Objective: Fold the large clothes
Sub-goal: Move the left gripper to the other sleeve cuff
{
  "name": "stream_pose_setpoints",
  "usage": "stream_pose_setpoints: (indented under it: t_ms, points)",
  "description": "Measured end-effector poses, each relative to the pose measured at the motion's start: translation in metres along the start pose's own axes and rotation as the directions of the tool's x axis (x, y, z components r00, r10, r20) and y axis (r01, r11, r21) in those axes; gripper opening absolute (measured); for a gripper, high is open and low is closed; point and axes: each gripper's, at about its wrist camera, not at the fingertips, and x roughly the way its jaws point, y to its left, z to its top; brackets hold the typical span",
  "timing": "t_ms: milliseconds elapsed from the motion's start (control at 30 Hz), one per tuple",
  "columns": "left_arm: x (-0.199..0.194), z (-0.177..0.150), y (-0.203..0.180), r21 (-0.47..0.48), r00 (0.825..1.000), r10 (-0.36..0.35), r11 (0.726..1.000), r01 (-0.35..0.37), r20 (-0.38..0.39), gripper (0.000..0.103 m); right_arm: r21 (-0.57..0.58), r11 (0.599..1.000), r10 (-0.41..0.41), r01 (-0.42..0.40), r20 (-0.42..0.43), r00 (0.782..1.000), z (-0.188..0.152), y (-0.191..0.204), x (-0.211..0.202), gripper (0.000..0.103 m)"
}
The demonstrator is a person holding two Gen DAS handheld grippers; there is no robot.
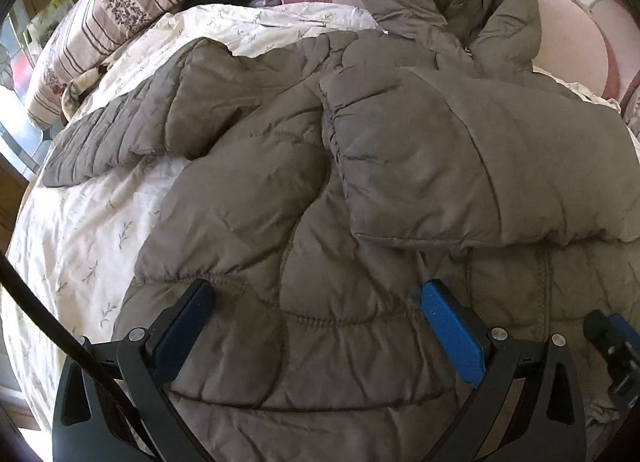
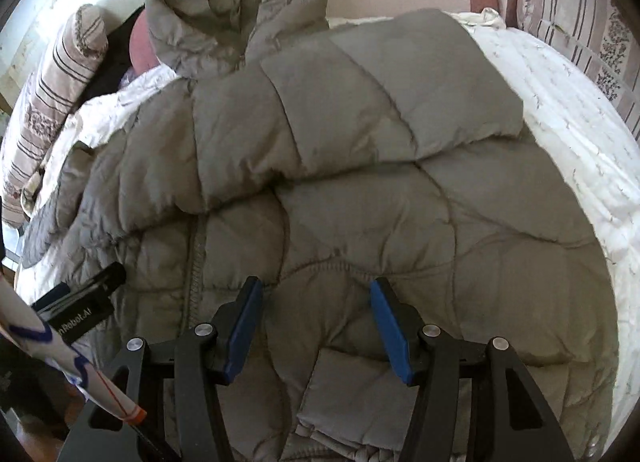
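A grey-brown quilted jacket [image 1: 304, 190] is lying spread across the white bed cover [image 1: 80, 230], its hood [image 2: 224, 2] reaching toward the head edge of the bed. One sleeve [image 2: 360, 102] is lying folded across the jacket's body. The left gripper [image 1: 316, 302] is pointing down over the jacket's lower part, jaws standing wide apart with nothing clamped. The right gripper [image 2: 316, 302] is likewise hovering over the jacket with jaws parted, gripping nothing. A striped pillow [image 1: 120, 10] is resting near the bed's head corner.
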Motion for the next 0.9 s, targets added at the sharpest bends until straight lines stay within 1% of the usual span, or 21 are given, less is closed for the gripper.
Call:
stream_pose_setpoints:
  t_ms: [100, 200, 233, 333, 433, 500, 633, 733, 900]
  points:
    - [0.0, 0.001, -0.001, 0.004, 1.0, 0.002, 1.0, -0.002, 0.0, 0.103, -0.015, 1.0, -0.007, 0.007, 0.001, 1.0, 0.0, 0.002, 0.0, 0.061]
    - [-0.003, 0.002, 0.004, -0.013, 1.0, -0.014, 1.0, 0.014, 0.001, 0.103, -0.029, 1.0, -0.012, 0.013, 0.025, 1.0, 0.0, 0.004, -0.006, 0.061]
    - [-0.006, 0.003, 0.008, -0.024, 1.0, -0.015, 1.0, 0.015, 0.011, 0.103, -0.04, 0.999, -0.016, 0.018, 0.041, 0.999, 0.0, 0.006, -0.01, 0.061]
    - [-0.015, 0.009, 0.021, -0.049, 0.998, 0.015, 0.999, -0.012, 0.056, 0.103, -0.055, 0.998, -0.035, 0.039, 0.07, 0.997, -0.001, 0.009, -0.016, 0.061]
    - [-0.023, 0.014, 0.035, -0.078, 0.995, 0.029, 0.997, -0.022, 0.091, 0.103, -0.055, 0.998, -0.036, 0.04, 0.062, 0.997, -0.002, 0.006, -0.015, 0.061]
    - [-0.028, 0.019, 0.048, -0.096, 0.992, 0.045, 0.995, -0.034, 0.115, 0.103, -0.054, 0.997, -0.046, 0.049, 0.054, 0.997, -0.004, 0.004, -0.012, 0.061]
    - [-0.036, 0.026, 0.081, -0.146, 0.981, 0.105, 0.986, -0.082, 0.161, 0.103, -0.07, 0.996, -0.058, 0.062, 0.053, 0.997, -0.005, 0.005, -0.009, 0.061]
    - [-0.036, 0.029, 0.105, -0.19, 0.978, 0.12, 0.978, -0.087, 0.168, 0.103, -0.081, 0.994, -0.066, 0.07, 0.048, 0.997, -0.006, 0.007, -0.006, 0.061]
    - [-0.03, 0.035, 0.152, -0.272, 0.975, 0.154, 0.956, -0.106, 0.162, 0.103, -0.093, 0.992, -0.077, 0.08, 0.042, 0.996, -0.007, 0.008, -0.001, 0.063]
